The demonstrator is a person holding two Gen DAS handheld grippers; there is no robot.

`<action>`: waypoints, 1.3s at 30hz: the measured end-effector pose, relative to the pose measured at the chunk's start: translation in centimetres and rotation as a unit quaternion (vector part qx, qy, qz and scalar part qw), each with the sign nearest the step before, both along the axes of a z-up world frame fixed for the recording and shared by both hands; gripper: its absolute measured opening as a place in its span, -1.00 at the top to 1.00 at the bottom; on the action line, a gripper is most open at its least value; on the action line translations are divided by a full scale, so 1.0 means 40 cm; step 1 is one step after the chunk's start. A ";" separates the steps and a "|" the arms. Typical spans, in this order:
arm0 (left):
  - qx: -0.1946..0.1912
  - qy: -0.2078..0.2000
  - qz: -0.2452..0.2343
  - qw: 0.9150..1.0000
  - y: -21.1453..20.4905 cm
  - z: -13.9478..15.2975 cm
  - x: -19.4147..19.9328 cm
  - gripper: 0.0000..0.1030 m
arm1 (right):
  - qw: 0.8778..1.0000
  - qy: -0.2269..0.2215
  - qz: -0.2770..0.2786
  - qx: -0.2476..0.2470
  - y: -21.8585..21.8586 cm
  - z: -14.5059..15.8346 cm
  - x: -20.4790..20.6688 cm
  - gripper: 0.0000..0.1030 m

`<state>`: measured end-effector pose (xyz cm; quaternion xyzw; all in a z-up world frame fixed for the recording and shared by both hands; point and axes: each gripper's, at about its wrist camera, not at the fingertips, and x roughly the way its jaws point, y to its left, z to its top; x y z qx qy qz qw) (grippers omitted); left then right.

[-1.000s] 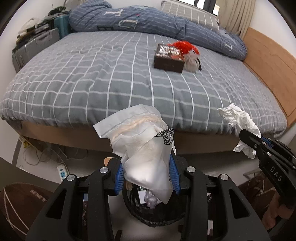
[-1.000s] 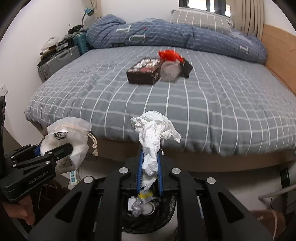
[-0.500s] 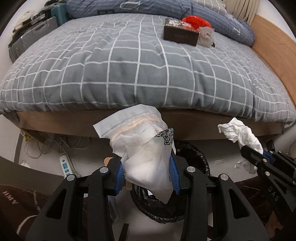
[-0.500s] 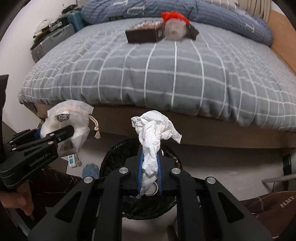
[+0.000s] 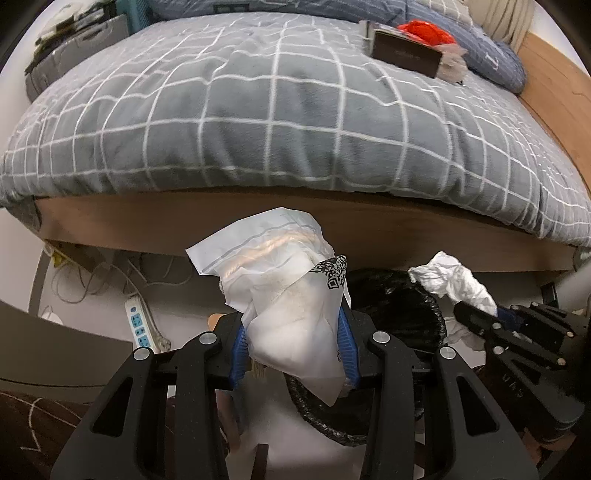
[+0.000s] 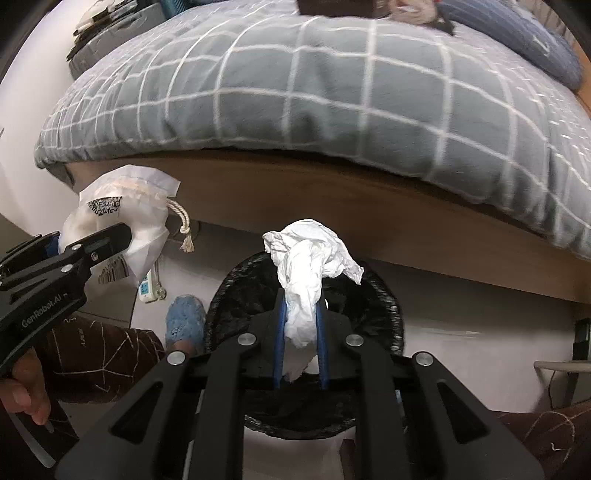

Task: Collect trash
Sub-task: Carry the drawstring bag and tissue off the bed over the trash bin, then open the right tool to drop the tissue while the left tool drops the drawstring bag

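My left gripper (image 5: 293, 343) is shut on a white drawstring pouch (image 5: 284, 288) with a QR label; it also shows in the right wrist view (image 6: 122, 225), held left of the bin. My right gripper (image 6: 301, 328) is shut on a crumpled white tissue (image 6: 310, 258), held directly over a black-lined trash bin (image 6: 384, 314) on the floor by the bed. In the left wrist view the tissue (image 5: 454, 280) and the right gripper (image 5: 480, 321) are at the right, above the bin (image 5: 402, 302).
A bed with a grey checked duvet (image 5: 277, 110) fills the upper half, its wooden frame (image 6: 332, 195) just behind the bin. A dark box (image 5: 406, 55) and red item (image 5: 424, 29) lie on the bed. A power strip (image 5: 138, 325) lies on the floor. A blue slipper (image 6: 184, 321) is left of the bin.
Both grippers have dropped and tilted down toward the floor. The bin now shows fully below them, and the bed top has risen in view. Both stay shut on their items.
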<state>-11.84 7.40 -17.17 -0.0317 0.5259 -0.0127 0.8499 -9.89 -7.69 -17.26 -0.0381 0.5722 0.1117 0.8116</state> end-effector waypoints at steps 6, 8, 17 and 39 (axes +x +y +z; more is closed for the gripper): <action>-0.001 -0.002 0.006 1.000 0.024 -0.004 -0.001 0.24 | 1.000 0.006 0.012 0.001 0.040 -0.023 0.014 0.39; -0.001 0.000 0.006 1.000 0.029 -0.006 0.001 0.24 | 1.000 0.006 0.015 0.002 0.047 -0.028 0.016 0.29; -0.001 0.008 -0.004 1.000 0.009 -0.021 -0.003 0.24 | 1.000 -0.022 -0.015 -0.007 0.021 -0.001 0.014 -0.47; 0.010 0.025 -0.086 0.996 -0.254 -0.066 0.000 0.06 | 0.990 -0.087 -0.108 -0.034 -0.223 0.098 -0.007 -0.85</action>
